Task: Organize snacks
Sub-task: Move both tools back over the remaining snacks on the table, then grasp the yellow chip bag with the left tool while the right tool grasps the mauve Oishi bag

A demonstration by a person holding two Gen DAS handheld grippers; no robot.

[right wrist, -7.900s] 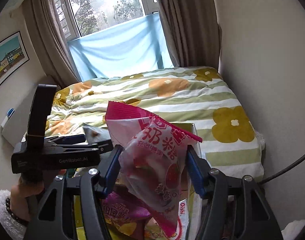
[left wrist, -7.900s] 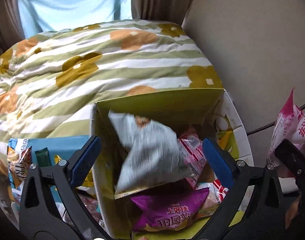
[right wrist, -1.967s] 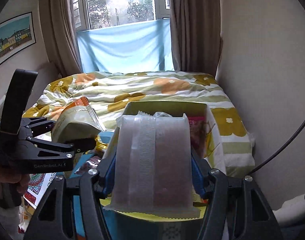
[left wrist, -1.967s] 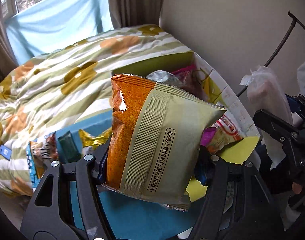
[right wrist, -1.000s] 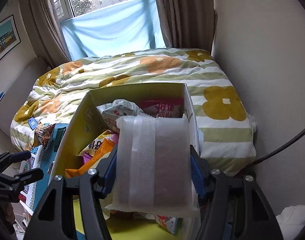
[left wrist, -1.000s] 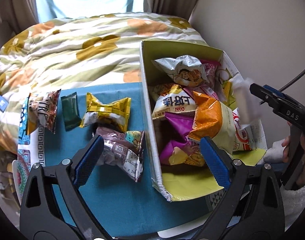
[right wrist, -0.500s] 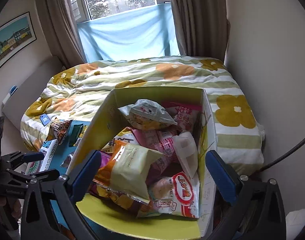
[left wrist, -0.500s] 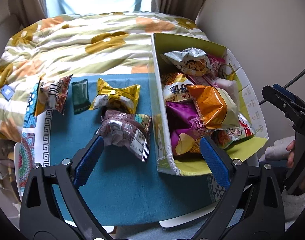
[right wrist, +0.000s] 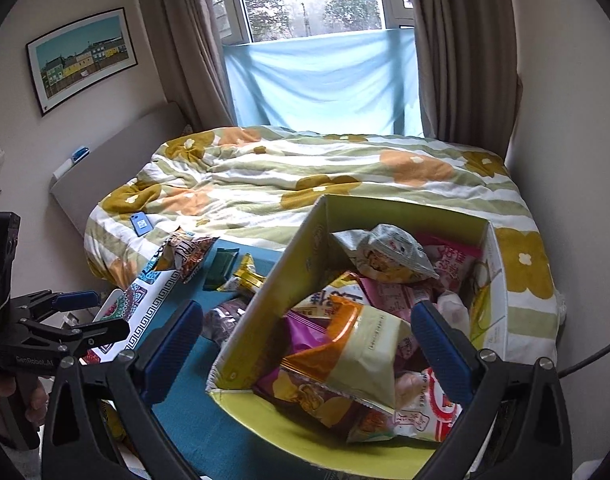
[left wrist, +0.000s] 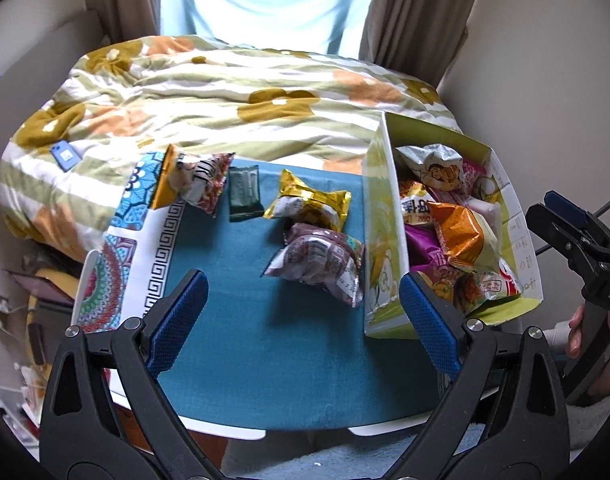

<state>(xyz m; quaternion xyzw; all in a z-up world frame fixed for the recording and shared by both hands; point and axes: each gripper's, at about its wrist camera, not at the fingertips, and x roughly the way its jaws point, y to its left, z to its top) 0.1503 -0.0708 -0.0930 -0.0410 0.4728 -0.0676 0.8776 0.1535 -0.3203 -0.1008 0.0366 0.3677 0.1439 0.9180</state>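
1. A flowered duvet (left wrist: 209,92) is lying at the far left and behind everything, with a small blue card (left wrist: 66,155) resting on it.
2. A teal cloth (left wrist: 273,344) is covering the table, its patterned border (left wrist: 145,232) running along the left edge.
3. The left gripper (left wrist: 301,312) is hanging above the cloth with its jaws spread wide and nothing between them.
4. Four loose snacks are lying on the cloth: a striped packet (left wrist: 197,184) at the border, a dark green sachet (left wrist: 245,192) with its long axis pointing away toward the bed, a gold packet (left wrist: 311,204), and a purple packet (left wrist: 321,264) lying just beside the box wall.
5. The yellow-green box (left wrist: 381,240) is standing right of them, its long axis running toward the bed, its tall left wall sitting between the loose snacks and the bags piled inside.
6. An orange and cream bag (right wrist: 357,344) is lying on top of that pile.
7. The right gripper (right wrist: 305,340) is hovering over the box, jaws having just opened wide, holding nothing.
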